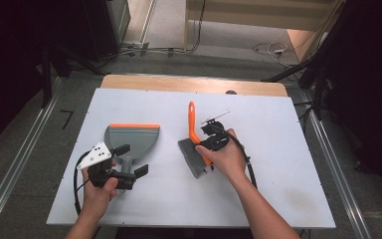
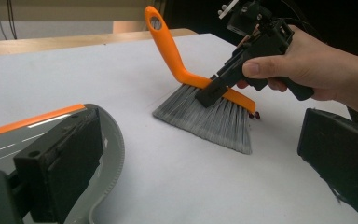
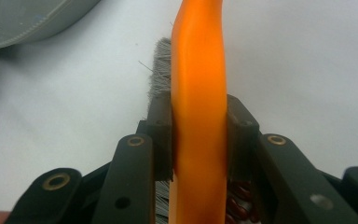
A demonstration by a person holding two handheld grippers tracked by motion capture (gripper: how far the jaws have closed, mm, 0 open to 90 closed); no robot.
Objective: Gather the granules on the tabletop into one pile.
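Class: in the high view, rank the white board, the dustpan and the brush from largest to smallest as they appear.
1. White board, by far the largest.
2. Dustpan.
3. Brush, somewhat smaller than the dustpan, though the right hand-held gripper covers part of it.

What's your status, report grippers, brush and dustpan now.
Right gripper shut on brush. Left gripper open, jaws either side of dustpan handle. Small red bits beside bristles. Nothing in the way.

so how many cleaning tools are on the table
2: a grey dustpan with an orange lip at the left, and an orange-handled brush at the centre, clamped in the right gripper.
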